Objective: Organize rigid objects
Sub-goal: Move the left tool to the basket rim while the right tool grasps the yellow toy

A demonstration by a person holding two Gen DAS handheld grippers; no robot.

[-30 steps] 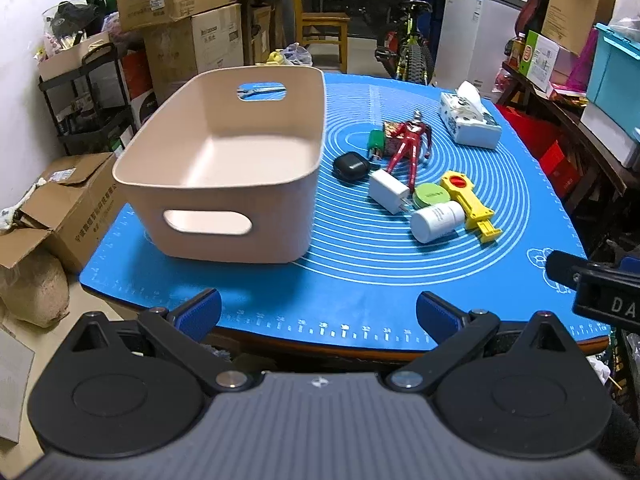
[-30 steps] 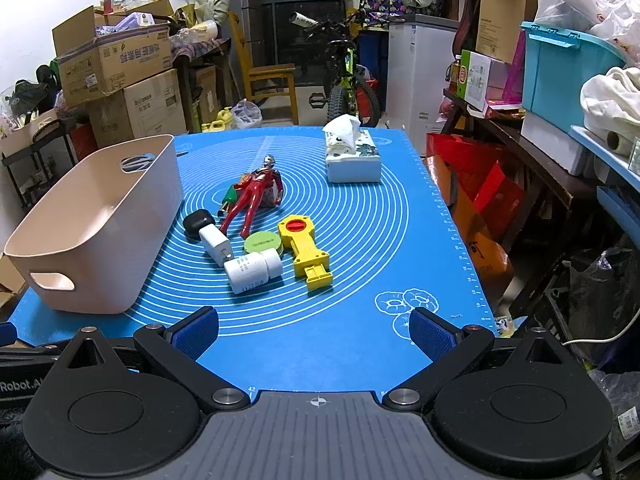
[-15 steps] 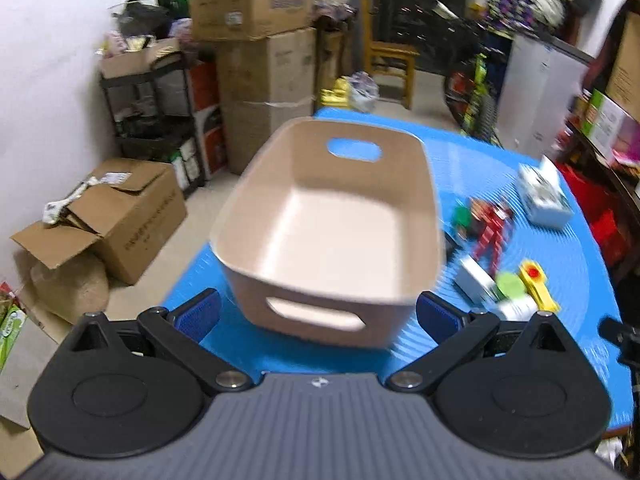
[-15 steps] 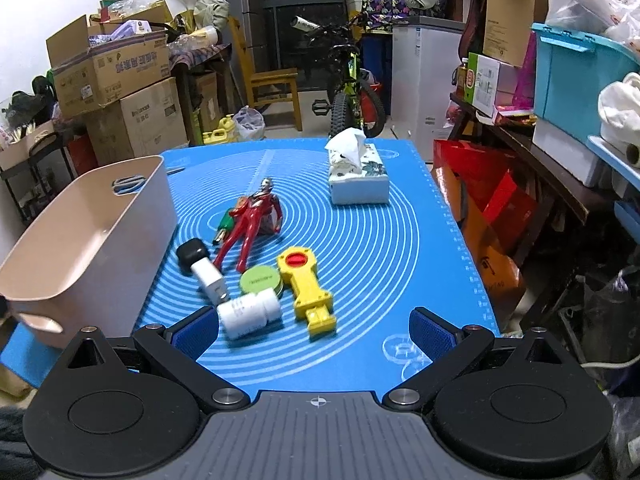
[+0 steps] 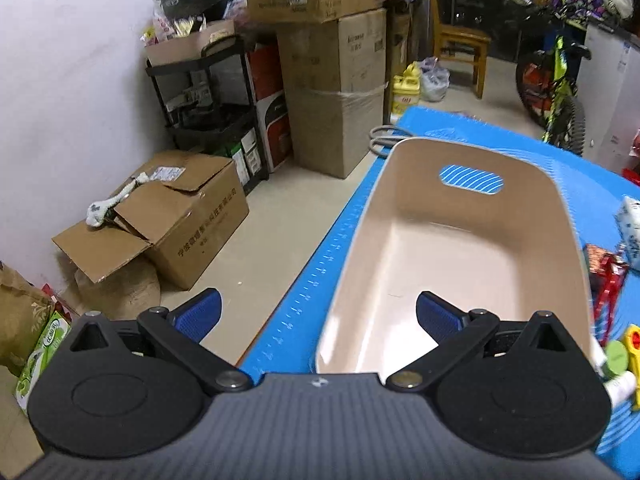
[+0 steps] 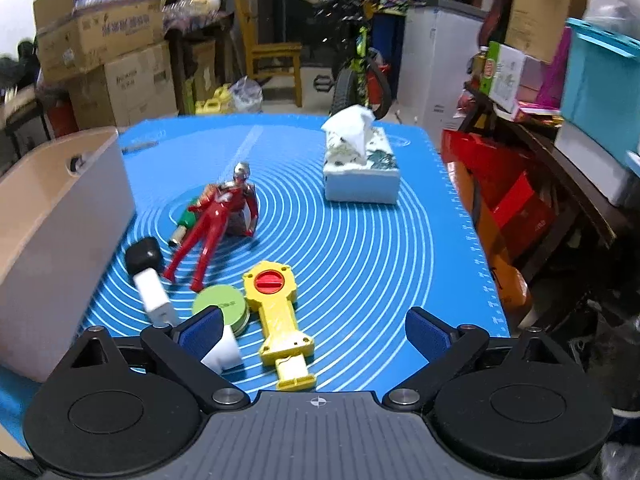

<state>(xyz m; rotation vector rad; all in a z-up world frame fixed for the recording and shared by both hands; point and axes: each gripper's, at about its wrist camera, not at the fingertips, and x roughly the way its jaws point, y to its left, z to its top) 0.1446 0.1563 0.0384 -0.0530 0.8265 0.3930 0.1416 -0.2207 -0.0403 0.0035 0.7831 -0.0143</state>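
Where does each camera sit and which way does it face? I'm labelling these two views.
Left wrist: on the left gripper, looking steeply down over the mat edge into the empty bin, floor boxes beyond; only its open fingers show.
Right wrist: on the right gripper, looking down along the mat at the yellow toy between its closing fingers, not touched.
Shared: bin, mat, yellow toy, red figure.

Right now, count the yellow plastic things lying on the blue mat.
1. The long yellow plastic toy with a red dial lies on the blue mat, right of the round green tin, between the right gripper's fingers. Others may hide below the gripper.
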